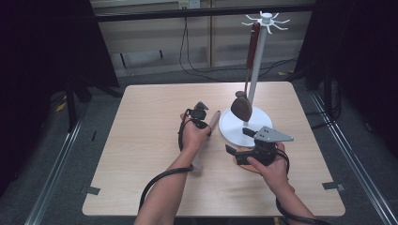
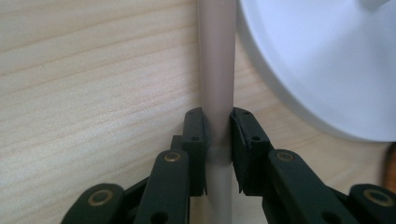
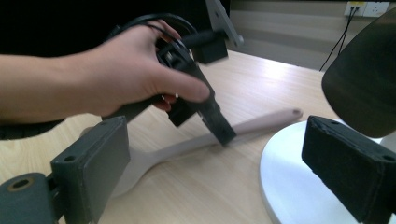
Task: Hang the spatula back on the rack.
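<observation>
A pale beige spoon (image 1: 214,119) lies on the table, its handle end pointing at the white stand's round base (image 1: 232,127). My left gripper (image 1: 208,125) is shut on that handle (image 2: 215,84), the pads pressed on both sides. In the right gripper view the spoon (image 3: 261,122) rests flat, with the left gripper (image 3: 220,128) clamped at mid handle. My right gripper (image 1: 238,141) stands open by the base's front edge, nothing between its pads (image 3: 93,158). A dark brown spoon (image 1: 242,108) hangs from the stand's top hooks (image 1: 266,19), its bowl (image 3: 364,79) just above the base.
The stand's white pole (image 1: 257,61) rises at the table's right back. A brown wooden piece (image 1: 246,166) lies partly hidden under my right gripper. The base's rim (image 2: 299,93) sits close to the right of the held handle. Bare tabletop (image 1: 150,112) spreads to the left.
</observation>
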